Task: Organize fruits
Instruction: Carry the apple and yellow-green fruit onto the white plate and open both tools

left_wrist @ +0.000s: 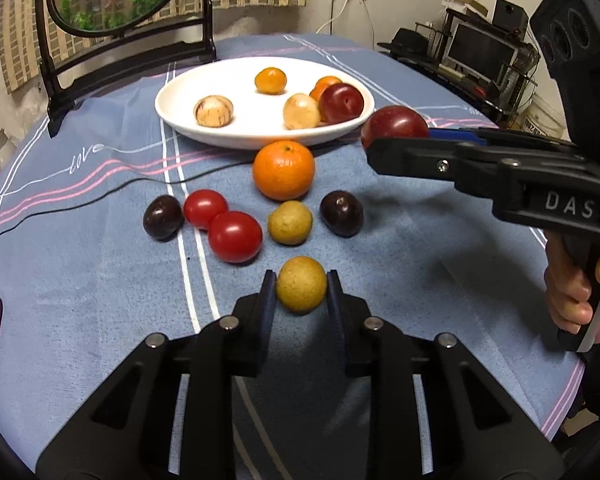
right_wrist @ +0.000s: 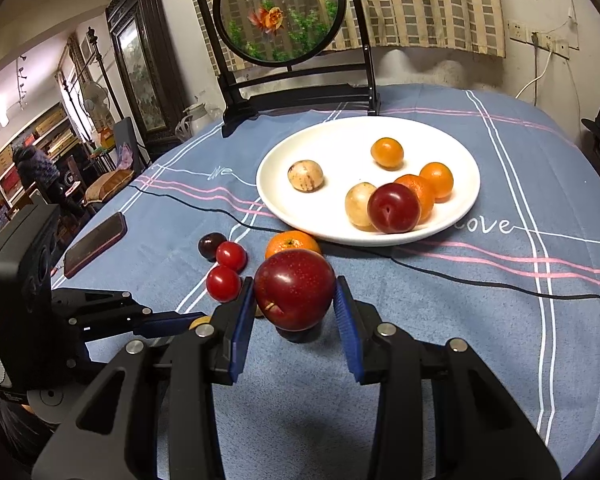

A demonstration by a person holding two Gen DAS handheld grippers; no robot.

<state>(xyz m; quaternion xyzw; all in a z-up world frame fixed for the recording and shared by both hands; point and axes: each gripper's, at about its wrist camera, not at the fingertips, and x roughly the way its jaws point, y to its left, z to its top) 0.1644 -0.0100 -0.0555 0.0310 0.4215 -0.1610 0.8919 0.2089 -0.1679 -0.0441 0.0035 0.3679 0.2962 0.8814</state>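
Observation:
A white plate (left_wrist: 180,114) (right_wrist: 284,196) holds several fruits, among them a red plum (left_wrist: 342,102) (right_wrist: 394,208). My left gripper (left_wrist: 301,286) is shut on a yellow-green round fruit (left_wrist: 301,284) low over the blue cloth. My right gripper (right_wrist: 295,300) (left_wrist: 396,144) is shut on a red plum (right_wrist: 295,288) (left_wrist: 396,124) and holds it above the cloth just right of the plate's near rim. On the cloth lie an orange (left_wrist: 283,170), two cherry tomatoes (left_wrist: 235,236), two dark plums (left_wrist: 341,213) and another yellow-green fruit (left_wrist: 290,222).
A framed round goldfish screen (right_wrist: 280,12) stands behind the plate. A black cable (right_wrist: 500,284) crosses the cloth. A phone (right_wrist: 94,244) lies at the table's left edge. Shelves and clutter stand beyond the table.

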